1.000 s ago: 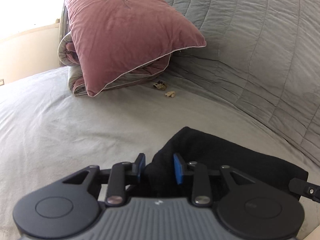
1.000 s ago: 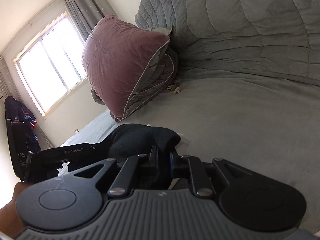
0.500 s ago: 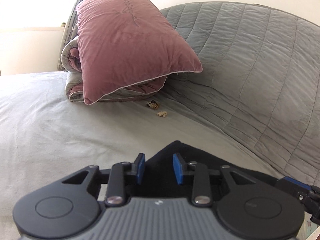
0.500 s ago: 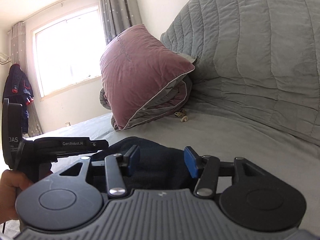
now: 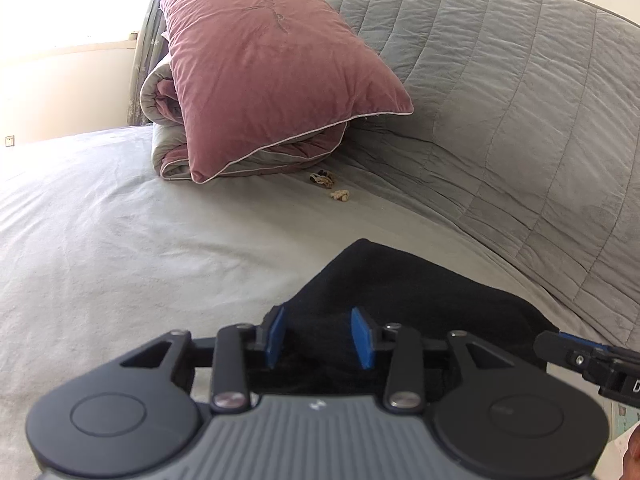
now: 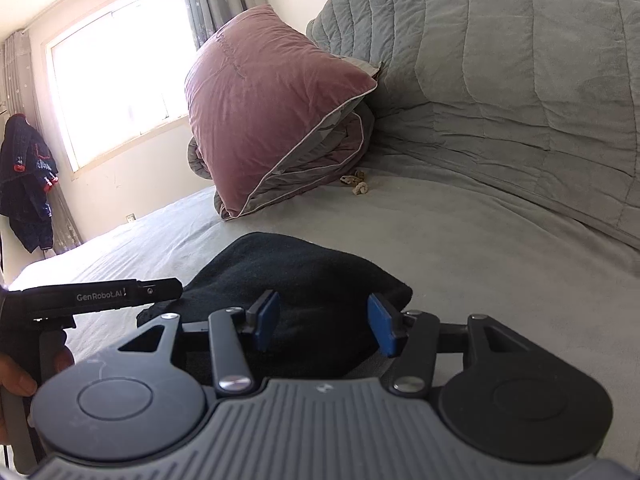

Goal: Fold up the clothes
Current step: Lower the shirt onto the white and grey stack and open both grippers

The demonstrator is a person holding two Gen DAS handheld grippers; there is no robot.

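A black garment (image 5: 400, 288) lies folded on the grey bed sheet (image 5: 120, 240). My left gripper (image 5: 319, 336) hovers over its near left part. Its jaws are opening, and the blue pads (image 5: 276, 336) stand apart with dark cloth below and between them, not pinched. In the right wrist view the same garment (image 6: 300, 268) spreads under my right gripper (image 6: 324, 324). That gripper's jaws are opening too, wide over the cloth's right end and pressing nothing. The left gripper's finger (image 6: 120, 294) reaches in from the left, with a hand behind it.
A pink pillow (image 5: 272, 80) leans on a rolled quilt at the back, against a grey quilted cover (image 5: 520, 100). Two small beige scraps (image 5: 340, 195) lie near it. A window (image 6: 112, 80) and a hanging dark jacket (image 6: 28, 184) are at the far left.
The right gripper let go of the bunched black cloth, opened wide and rolled level. The cloth now lies flatter. The left gripper shifted sideways and its pads narrowed, then spread again.
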